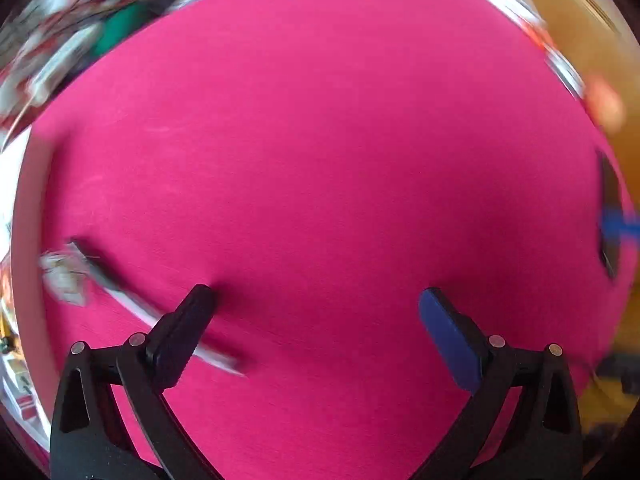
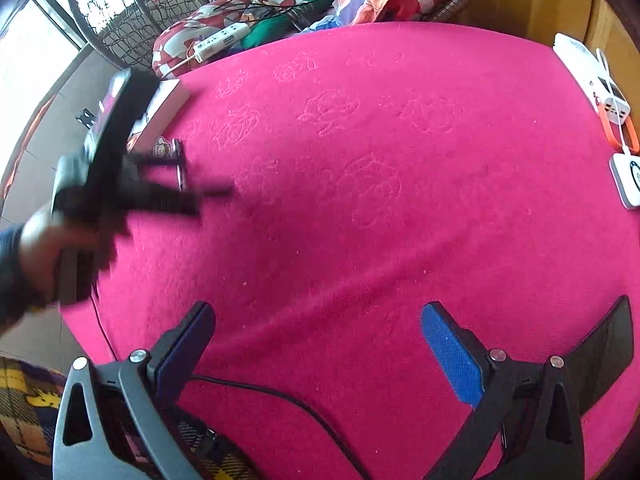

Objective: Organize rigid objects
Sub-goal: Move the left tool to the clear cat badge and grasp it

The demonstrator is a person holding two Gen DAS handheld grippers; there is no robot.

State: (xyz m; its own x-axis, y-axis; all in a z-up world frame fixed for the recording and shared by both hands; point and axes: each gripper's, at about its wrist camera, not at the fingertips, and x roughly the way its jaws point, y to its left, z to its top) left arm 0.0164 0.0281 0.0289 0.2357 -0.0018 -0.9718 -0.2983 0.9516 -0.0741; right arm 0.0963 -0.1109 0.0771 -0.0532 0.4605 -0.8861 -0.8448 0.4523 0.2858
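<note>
The left gripper (image 1: 316, 300) has its 2 jaws spread wide with nothing between them, only bare pink cloth (image 1: 320, 140) showing in the gap. Its left finger (image 1: 188, 328) passes over a thin, flat, dark-and-white object (image 1: 132, 300) that lies slanted on the cloth; blur hides whether they touch. Just beside that object's far end sits a small pale packet (image 1: 64, 276), too smeared to name.

The right gripper (image 2: 318, 320) also stands wide open and empty, its blue pads (image 2: 450, 356) above the same pink cloth (image 2: 360, 160). A black cable (image 2: 280, 396) runs across the cloth near its left finger. A flat black object (image 2: 604, 352) lies just outside its right finger, near the cloth's edge.

Further out in the right wrist view, the left gripper (image 2: 192, 176) appears blurred at the left, held in a hand (image 2: 44, 252) with a dark sleeve, above a small printed card (image 2: 162, 147) and next to a pink-edged box (image 2: 168, 100). On the right edge rest a white power bank (image 2: 626, 180) and an orange cable (image 2: 624, 136). Beyond the cloth lies a white power strip (image 2: 220, 40).
</note>
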